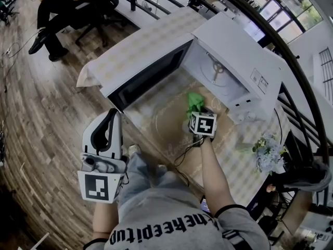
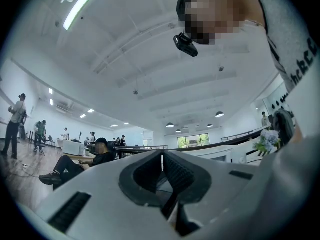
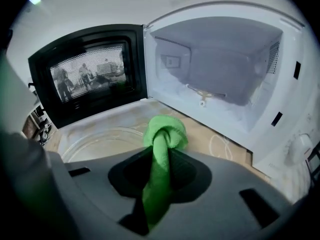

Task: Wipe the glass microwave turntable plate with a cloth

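Observation:
The clear glass turntable plate (image 1: 169, 120) lies flat on the table in front of the open microwave (image 1: 229, 69); its rim (image 3: 95, 136) shows left of the jaws in the right gripper view. My right gripper (image 1: 196, 107) is shut on a bunched green cloth (image 3: 164, 134), held above the plate's right part (image 1: 195, 99). My left gripper (image 1: 109, 126) is held low at my left side, away from the table, pointing up and out into the room; its jaws (image 2: 162, 171) are shut with nothing between them.
The microwave door (image 1: 143, 77) hangs open to the left, its dark window (image 3: 90, 79) facing me. Inside, the cavity shows the bare roller hub (image 3: 202, 96). A small flower bunch (image 1: 269, 150) stands at the table's right. A seated person (image 1: 67, 7) is at far left.

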Demonstrator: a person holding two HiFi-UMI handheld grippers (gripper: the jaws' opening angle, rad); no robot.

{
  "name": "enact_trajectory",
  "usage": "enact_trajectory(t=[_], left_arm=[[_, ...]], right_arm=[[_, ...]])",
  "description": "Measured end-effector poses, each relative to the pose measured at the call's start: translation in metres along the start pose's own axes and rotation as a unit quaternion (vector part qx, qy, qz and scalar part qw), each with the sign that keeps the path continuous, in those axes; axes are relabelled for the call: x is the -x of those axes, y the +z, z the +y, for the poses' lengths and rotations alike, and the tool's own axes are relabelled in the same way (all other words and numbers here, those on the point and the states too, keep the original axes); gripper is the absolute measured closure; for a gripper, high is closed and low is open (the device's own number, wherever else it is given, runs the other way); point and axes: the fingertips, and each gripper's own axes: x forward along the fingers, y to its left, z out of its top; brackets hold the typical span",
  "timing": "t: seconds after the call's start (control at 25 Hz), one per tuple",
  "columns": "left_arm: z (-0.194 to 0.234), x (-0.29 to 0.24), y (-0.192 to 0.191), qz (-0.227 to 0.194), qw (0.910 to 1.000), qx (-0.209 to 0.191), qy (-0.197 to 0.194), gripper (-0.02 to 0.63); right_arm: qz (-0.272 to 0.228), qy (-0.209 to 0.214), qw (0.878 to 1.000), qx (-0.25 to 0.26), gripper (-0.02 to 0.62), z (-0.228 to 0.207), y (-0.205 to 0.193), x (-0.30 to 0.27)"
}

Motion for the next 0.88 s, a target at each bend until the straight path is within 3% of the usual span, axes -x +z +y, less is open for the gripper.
enact_trajectory(t=[0.16,0.32,0.56,0.68,0.88], left_arm=[[0.0,0.006,-0.001,0.005,1.0,-0.003,0.004,0.594],[0.0,0.008,0.0,0.002,1.0,-0.001,0.006,0.594],[-0.002,0.009,0.002,0.001,1.0,0.0,0.005,0.594],[-0.002,0.01,0.002,0.001,1.0,-0.001,0.006,0.594],[0.0,0.012,0.002,0.003,0.9999,-0.001,0.011,0.594]], right_arm=[[0.003,0.008,1.0,-0.005,0.511,0.014,0.002,0.009],[-0.009,0.097,0.995,-0.007,0.509,0.081,0.0,0.026],[0.003,0.191,0.98,0.055,0.509,0.183,-0.015,0.046],[0.014,0.199,0.977,0.079,0.509,0.204,-0.027,0.043],[0.005,0.197,0.977,0.084,0.509,0.198,-0.03,0.042]])
